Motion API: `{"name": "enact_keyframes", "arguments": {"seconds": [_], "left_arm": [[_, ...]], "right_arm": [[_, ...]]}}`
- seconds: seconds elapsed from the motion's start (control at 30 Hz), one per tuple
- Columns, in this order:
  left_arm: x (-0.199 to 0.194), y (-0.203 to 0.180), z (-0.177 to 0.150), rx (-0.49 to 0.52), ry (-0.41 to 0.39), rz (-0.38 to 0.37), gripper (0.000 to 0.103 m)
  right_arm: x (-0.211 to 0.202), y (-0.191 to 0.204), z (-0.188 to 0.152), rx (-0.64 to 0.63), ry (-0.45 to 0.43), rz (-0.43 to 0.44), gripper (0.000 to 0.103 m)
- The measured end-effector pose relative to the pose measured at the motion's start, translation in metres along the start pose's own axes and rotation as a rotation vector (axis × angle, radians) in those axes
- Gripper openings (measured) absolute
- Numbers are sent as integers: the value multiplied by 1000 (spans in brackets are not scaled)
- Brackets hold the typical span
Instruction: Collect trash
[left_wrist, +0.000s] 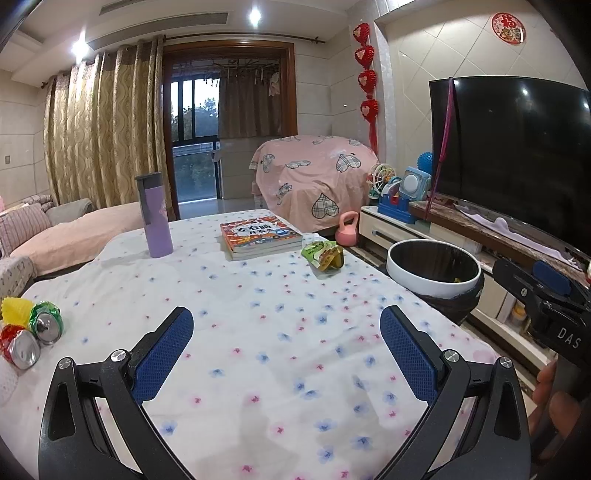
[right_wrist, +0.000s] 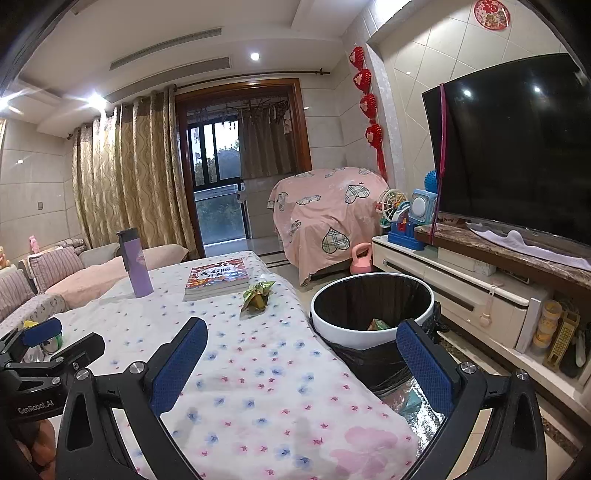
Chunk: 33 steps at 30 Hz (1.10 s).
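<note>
A green and yellow snack wrapper (left_wrist: 323, 256) lies on the flowered tablecloth near the table's right edge; it also shows in the right wrist view (right_wrist: 257, 296). Crushed cans, a green one (left_wrist: 46, 320) and a red one (left_wrist: 19, 347), lie with a yellow wrapper (left_wrist: 14, 311) at the table's left edge. A white-rimmed trash bin (left_wrist: 432, 275) with a black liner stands beside the table, with some trash inside (right_wrist: 377, 325). My left gripper (left_wrist: 286, 325) is open and empty above the cloth. My right gripper (right_wrist: 301, 339) is open and empty over the table's right edge, near the bin.
A purple tumbler (left_wrist: 155, 216) and a stack of books (left_wrist: 260, 236) stand on the far side of the table (left_wrist: 258, 332). A TV cabinet (right_wrist: 461, 291) with a large TV (right_wrist: 517, 147) runs along the right. A sofa (left_wrist: 55, 229) lies at the left.
</note>
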<state>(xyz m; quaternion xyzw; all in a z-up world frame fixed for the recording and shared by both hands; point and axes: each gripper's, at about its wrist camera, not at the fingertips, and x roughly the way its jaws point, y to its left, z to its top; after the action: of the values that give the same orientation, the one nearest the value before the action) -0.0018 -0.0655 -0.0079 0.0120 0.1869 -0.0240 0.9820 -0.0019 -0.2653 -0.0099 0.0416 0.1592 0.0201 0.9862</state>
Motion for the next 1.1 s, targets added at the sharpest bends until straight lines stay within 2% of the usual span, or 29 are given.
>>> {"name": "enact_keyframes", "arguments": {"seconds": [1.1], "left_arm": [[5, 1, -3, 2, 12, -5, 103]], "right_arm": [[-1, 3, 0, 3, 0, 6, 103]]}}
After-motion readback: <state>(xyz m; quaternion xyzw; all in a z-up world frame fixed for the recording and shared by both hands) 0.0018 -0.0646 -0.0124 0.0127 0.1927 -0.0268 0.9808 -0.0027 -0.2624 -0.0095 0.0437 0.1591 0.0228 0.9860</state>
